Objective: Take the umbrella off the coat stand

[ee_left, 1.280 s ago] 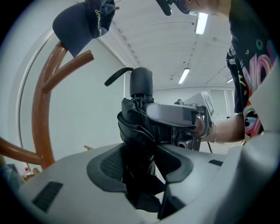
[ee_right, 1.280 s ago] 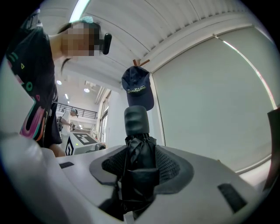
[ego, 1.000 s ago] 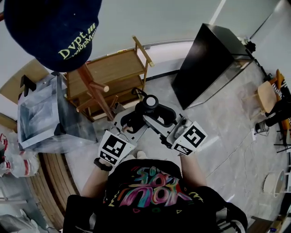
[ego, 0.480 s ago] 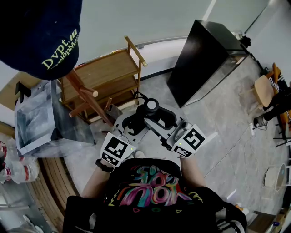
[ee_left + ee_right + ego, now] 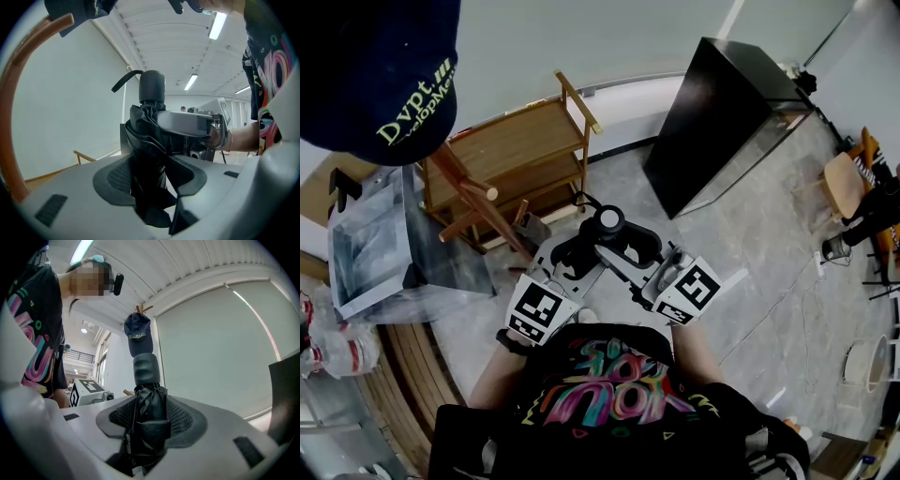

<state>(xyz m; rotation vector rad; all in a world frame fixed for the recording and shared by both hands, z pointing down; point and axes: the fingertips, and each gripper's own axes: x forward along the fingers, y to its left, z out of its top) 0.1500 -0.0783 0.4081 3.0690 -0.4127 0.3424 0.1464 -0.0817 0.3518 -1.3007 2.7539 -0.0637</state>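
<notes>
Where legible, cap (image 5: 370, 66) lettering: "Dvpt."

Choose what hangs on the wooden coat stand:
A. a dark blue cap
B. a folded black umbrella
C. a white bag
A: the dark blue cap tops the wooden coat stand, while the folded black umbrella is held clear of it.

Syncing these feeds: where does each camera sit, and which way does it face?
Head view: on the person's head, facing steeply down at the umbrella; shirt, forearms show.
Left gripper view: on the left claw, along its jaws at the umbrella; forearm shows.
Right gripper view: on the right claw, facing umbrella and cap; torso shows.
All share the umbrella.
</notes>
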